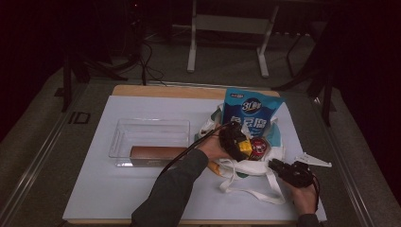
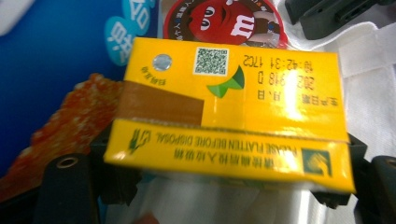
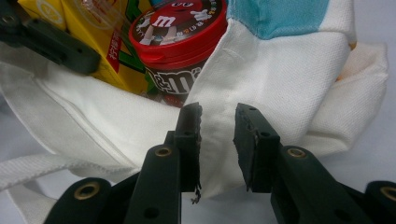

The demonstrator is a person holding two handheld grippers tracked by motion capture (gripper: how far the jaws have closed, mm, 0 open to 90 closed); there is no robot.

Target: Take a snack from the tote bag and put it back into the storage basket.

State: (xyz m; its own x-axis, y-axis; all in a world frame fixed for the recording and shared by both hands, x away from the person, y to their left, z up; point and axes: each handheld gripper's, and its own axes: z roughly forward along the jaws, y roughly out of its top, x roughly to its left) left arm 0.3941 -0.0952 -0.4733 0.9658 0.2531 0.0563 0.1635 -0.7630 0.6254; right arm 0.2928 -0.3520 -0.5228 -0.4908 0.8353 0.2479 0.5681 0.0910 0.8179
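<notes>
Left gripper (image 1: 235,140) is clamping my yellow drink carton (image 2: 233,112) over the white cloth bag (image 3: 289,84). I'm pinching the bag's rim with the right gripper (image 3: 218,122), keeping its mouth open.

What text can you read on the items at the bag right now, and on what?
"PLEASE FLATTEN BEFORE DISPOSAL" (upside down): yellow carton, lower flap.
"17C2", "18:42:31" roughly, upside down: carton top; the date line beside them is glared out, the QR code unreadable.
"m": red lid of the candy tub.
"m&m" partly: tub side.
"3" in a round logo: blue pouch; its other characters are too blurred.
</notes>
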